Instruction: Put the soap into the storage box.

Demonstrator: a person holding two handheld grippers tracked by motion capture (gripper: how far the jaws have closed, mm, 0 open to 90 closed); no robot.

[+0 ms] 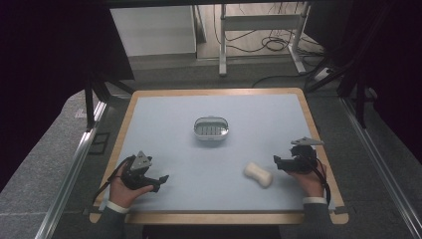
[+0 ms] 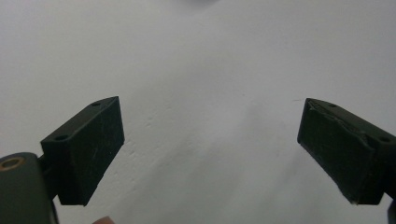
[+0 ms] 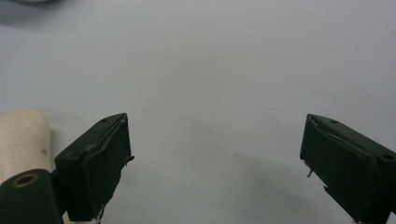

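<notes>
I have the left gripper (image 1: 161,180) at the near left of the mat (image 1: 169,114), resting low on it, angled toward the centre. In the left gripper view its jaws stand wide apart, with bare mat between them and nothing touching either pad.

I have the right gripper (image 1: 276,162) at the near right of the mat, pointing left toward the soap (image 1: 258,174). In the right gripper view its jaws are likewise spread wide, with only mat between them. Neither pad presses on anything.

The soap is a cream, rounded bar with a slight waist. It lies on the mat near its front edge, right of centre, just beside the right gripper and apart from it. In the right gripper view the soap (image 3: 23,140) shows at the left edge, outside the left-hand jaw, not between the jaws.

The dish (image 1: 211,128) is the one container on the mat. It is an oval with a pale rim, and it sits upright at mid-mat, well apart from both grippers and from the soap. Inside it I see a darker ribbed insert or grate lying flat. I cannot tell whether anything else lies on that insert; it looks bare from the high view.
</notes>
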